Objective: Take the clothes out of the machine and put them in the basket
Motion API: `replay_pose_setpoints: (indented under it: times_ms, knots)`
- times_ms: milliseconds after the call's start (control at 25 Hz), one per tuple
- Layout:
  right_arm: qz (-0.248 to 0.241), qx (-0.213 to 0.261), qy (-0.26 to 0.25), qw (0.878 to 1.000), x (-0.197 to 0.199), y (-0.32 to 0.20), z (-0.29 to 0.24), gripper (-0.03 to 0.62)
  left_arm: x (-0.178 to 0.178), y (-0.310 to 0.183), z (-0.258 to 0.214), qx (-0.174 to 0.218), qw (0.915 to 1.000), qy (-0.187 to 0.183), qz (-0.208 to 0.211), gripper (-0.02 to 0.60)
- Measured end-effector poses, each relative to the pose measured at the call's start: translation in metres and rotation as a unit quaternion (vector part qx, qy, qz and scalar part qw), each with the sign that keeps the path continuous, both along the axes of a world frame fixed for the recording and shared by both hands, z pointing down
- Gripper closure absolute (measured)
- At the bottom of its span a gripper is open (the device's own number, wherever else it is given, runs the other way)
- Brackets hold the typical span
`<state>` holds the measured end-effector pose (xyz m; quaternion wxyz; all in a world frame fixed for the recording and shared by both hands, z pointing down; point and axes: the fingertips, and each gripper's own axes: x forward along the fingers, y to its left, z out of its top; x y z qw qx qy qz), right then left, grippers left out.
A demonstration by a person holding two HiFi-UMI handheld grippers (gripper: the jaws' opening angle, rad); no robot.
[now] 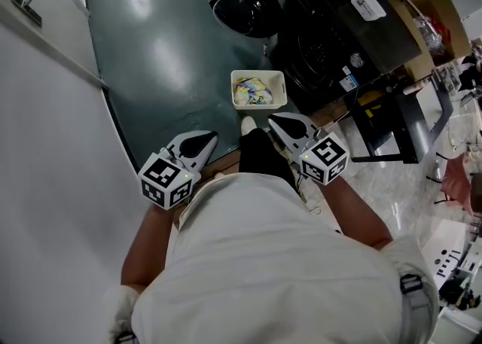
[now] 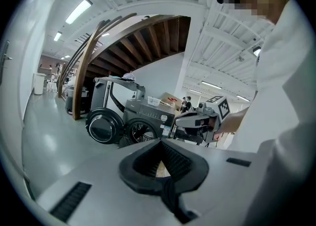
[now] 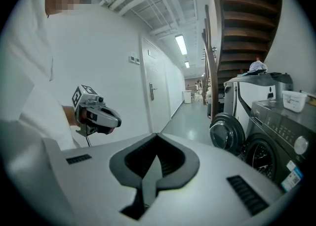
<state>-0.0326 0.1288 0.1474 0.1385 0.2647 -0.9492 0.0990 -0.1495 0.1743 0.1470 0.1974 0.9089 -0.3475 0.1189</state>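
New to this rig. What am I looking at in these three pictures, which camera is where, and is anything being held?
There is no robot here: a person holds a hand-operated gripper in each hand. The head view looks down from a camera on the person's head and shows the left gripper and the right gripper, each carrying a marker cube. The other two pictures come from cameras riding on each gripper, looking along its fingers. Both pairs of fingers are closed with nothing between them. On the floor ahead stands a white basket with colourful clothes in it, next to a dark washing machine whose round door hangs open.
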Motion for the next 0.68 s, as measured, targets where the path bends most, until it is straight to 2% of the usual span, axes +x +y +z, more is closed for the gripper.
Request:
replay_pose_setpoints:
  times_ms: [680]
  knots:
    - [-0.022, -0.001, 0.006, 1.0, -0.018, -0.012, 0.008, 0.589, -0.02, -0.002, 0.016, -0.012, 0.9996, 0.003, -0.025, 0.585]
